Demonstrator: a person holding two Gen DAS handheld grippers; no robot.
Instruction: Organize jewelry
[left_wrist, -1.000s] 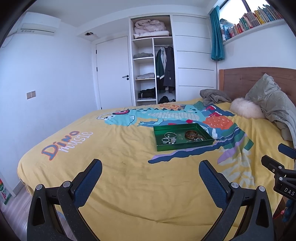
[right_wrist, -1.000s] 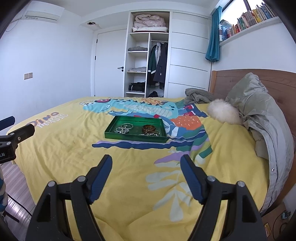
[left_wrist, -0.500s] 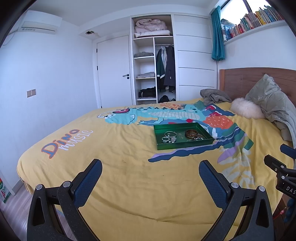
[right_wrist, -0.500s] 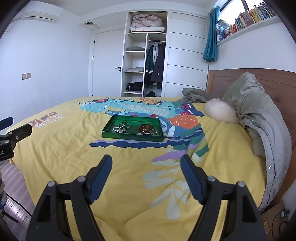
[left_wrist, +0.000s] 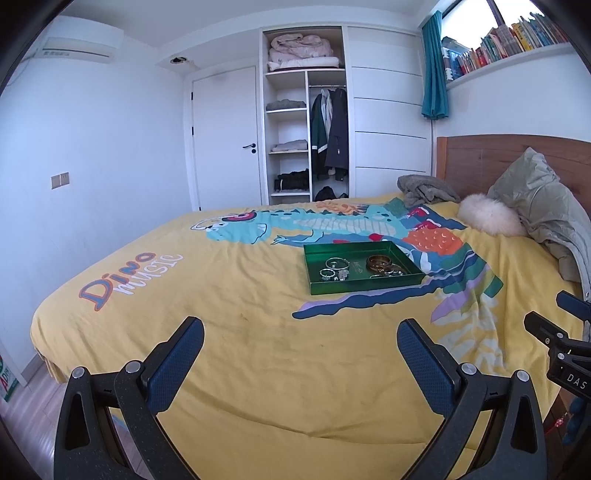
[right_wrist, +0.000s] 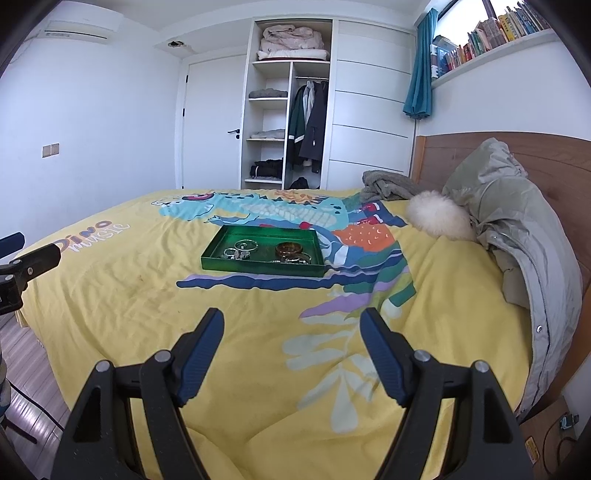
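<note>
A green tray (left_wrist: 364, 286) lies on the yellow bedspread; it also shows in the right wrist view (right_wrist: 258, 268). In it lie silver bangles and rings (left_wrist: 334, 267) on the left and a brown bangle (left_wrist: 379, 261) with more pieces on the right; the silver rings (right_wrist: 242, 249) and the brown bangle (right_wrist: 289, 249) show in the right wrist view too. My left gripper (left_wrist: 300, 339) is open and empty, held above the bed's near edge. My right gripper (right_wrist: 291, 330) is open and empty, closer to the tray.
A grey-green jacket (right_wrist: 517, 229), a white fluffy cushion (right_wrist: 437, 219) and a grey cloth (right_wrist: 386, 186) lie by the wooden headboard (right_wrist: 554, 162). An open wardrobe (right_wrist: 290, 107) and door stand behind the bed. Floor shows at the left (right_wrist: 22, 369).
Both grippers have drifted slightly; the tray sits a little nearer and more to the left in the right wrist view. Both grippers stay open.
</note>
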